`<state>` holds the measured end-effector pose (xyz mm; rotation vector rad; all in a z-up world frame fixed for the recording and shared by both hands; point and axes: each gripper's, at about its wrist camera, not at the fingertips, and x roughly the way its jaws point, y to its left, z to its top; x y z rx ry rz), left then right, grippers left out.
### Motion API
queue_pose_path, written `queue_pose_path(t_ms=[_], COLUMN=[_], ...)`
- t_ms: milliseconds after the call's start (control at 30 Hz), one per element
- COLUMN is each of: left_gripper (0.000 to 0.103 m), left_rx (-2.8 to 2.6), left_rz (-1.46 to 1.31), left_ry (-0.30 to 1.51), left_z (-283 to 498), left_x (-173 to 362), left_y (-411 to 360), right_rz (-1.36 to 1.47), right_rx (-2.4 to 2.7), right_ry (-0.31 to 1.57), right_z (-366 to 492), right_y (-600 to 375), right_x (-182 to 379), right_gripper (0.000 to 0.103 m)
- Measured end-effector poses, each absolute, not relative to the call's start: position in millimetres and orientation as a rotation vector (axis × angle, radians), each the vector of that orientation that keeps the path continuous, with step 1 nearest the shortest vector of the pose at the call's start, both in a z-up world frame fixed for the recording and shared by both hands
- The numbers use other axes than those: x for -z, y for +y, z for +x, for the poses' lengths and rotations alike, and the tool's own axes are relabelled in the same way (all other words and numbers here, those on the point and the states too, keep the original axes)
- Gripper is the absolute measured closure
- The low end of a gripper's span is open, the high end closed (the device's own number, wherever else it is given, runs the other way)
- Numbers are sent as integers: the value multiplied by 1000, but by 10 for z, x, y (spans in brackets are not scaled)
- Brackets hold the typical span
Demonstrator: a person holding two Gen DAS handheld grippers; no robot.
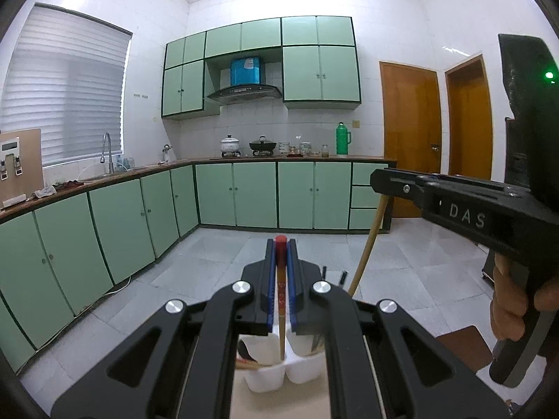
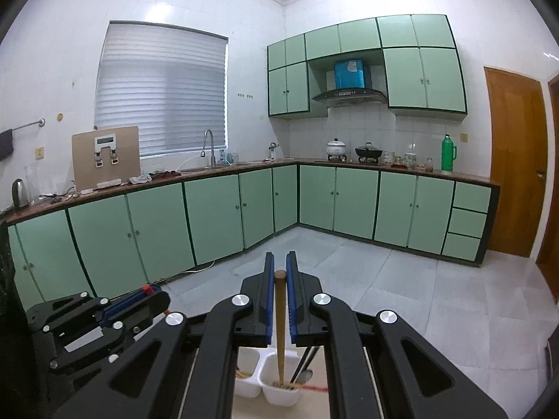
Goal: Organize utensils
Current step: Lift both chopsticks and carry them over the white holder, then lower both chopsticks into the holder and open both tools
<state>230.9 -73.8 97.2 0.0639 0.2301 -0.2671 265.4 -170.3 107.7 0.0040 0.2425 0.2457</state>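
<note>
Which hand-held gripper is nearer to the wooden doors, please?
Right. The right hand-held gripper, shut on a wooden stick, sits on the doors' side; the left hand-held gripper, shut on a red-tipped stick, is farther from them, towards the window.

Glossy white plastic holder [image 2: 279, 396]; smooth wooden utensil handle [image 2: 280, 328]; matt black plastic fingers [image 2: 268, 300].

Left tool [image 1: 281, 244]: we hold it pointing slightly below level, its blue-padded fingers [image 1: 269, 289] closed tight on a thin stick.
Right tool [image 2: 280, 262]: same slight downward tilt, fingers [image 2: 268, 300] clamped on a wooden handle.
Right hand [image 1: 517, 300]: at 3 o'clock in our left view, wrapped round the grip.
</note>
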Motion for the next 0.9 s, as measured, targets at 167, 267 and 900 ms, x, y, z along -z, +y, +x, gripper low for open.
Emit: queue_pose_path(t_ms=[167, 267, 900], left_gripper=[98, 98, 98], left_rx=[249, 241, 232], left_rz=[79, 82, 67], left_ry=[237, 261, 386], left_z=[2608, 2759, 3328], left_x=[-880, -748, -266], left_y=[-768, -744, -568], right_rz=[-23, -8, -2], right_rx=[-244, -251, -242], right_ry=[246, 261, 374], right_z=[2868, 2987, 3428], right_y=[-1582, -1543, -1457], right_x=[-953, -846, -269], right_gripper=[97, 97, 96])
